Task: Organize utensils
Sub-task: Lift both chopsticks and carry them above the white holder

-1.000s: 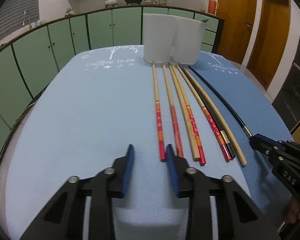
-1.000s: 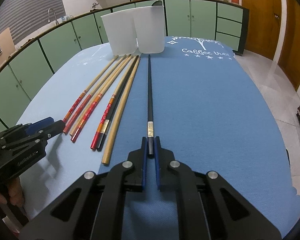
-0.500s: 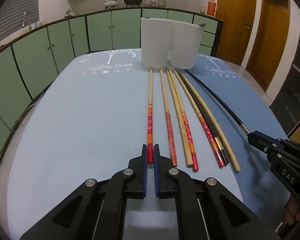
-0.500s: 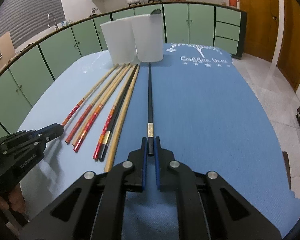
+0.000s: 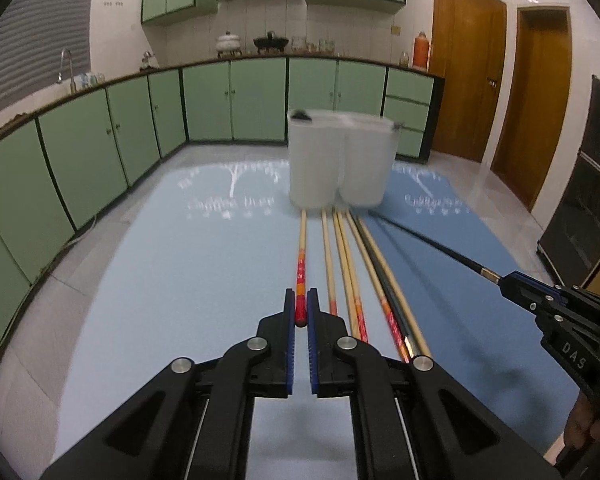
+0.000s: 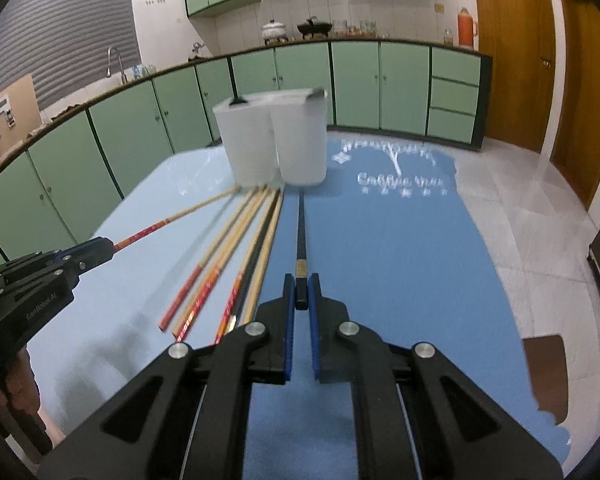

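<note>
the left gripper (image 5: 301, 309) now pinches the red-tipped chopstick (image 5: 301, 268); both grippers lift their chopsticks' near ends off the tablecloth (image 5: 172, 280).

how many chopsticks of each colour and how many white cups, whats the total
red-tipped chopsticks: 4
plain chopsticks: 2
black chopsticks: 2
white cups: 2
total: 10

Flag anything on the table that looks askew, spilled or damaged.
Nothing is spilled or visibly damaged. The left gripper pinches the red-ended chopstick, the right gripper the black chopstick. In the right wrist view the red-ended one angles away from the parallel row of chopsticks. The white holders stand upright.
</note>
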`<state>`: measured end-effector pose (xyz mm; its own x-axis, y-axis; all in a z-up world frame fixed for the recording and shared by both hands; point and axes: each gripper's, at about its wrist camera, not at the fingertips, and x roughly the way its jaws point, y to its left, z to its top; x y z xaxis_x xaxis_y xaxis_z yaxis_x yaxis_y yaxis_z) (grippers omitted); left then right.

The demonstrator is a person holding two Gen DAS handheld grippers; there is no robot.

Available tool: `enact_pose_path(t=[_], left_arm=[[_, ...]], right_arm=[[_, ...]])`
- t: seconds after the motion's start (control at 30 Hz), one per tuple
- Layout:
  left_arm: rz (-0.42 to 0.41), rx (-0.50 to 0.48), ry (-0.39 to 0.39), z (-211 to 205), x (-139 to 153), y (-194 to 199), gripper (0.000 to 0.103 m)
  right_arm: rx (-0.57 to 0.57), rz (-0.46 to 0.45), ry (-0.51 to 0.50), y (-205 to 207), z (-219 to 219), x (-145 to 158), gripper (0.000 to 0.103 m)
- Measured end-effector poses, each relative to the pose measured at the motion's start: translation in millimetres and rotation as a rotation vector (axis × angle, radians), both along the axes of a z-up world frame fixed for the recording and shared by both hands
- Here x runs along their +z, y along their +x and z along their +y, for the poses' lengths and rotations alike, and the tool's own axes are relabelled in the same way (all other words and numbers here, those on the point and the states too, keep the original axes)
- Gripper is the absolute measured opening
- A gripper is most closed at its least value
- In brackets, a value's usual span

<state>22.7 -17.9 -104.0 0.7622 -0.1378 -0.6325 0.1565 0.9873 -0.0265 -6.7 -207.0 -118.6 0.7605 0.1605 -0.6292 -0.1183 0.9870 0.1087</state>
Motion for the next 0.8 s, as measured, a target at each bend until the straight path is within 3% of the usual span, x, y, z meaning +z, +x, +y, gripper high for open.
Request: enact_pose_path(t=[0.47,0.8], left_arm=[[-0.168,-0.009,-0.042,5.0,71.9,14.9,0.005],[-0.194,-0.041,-0.038,1.1,97.2,36.5,0.005]], right_arm=[[0.021,-0.150,0.097,17.8,-22.7,83.6,0.006],[0.066,-0.150,0.088,51.1,-22.4,120.8,0.006]])
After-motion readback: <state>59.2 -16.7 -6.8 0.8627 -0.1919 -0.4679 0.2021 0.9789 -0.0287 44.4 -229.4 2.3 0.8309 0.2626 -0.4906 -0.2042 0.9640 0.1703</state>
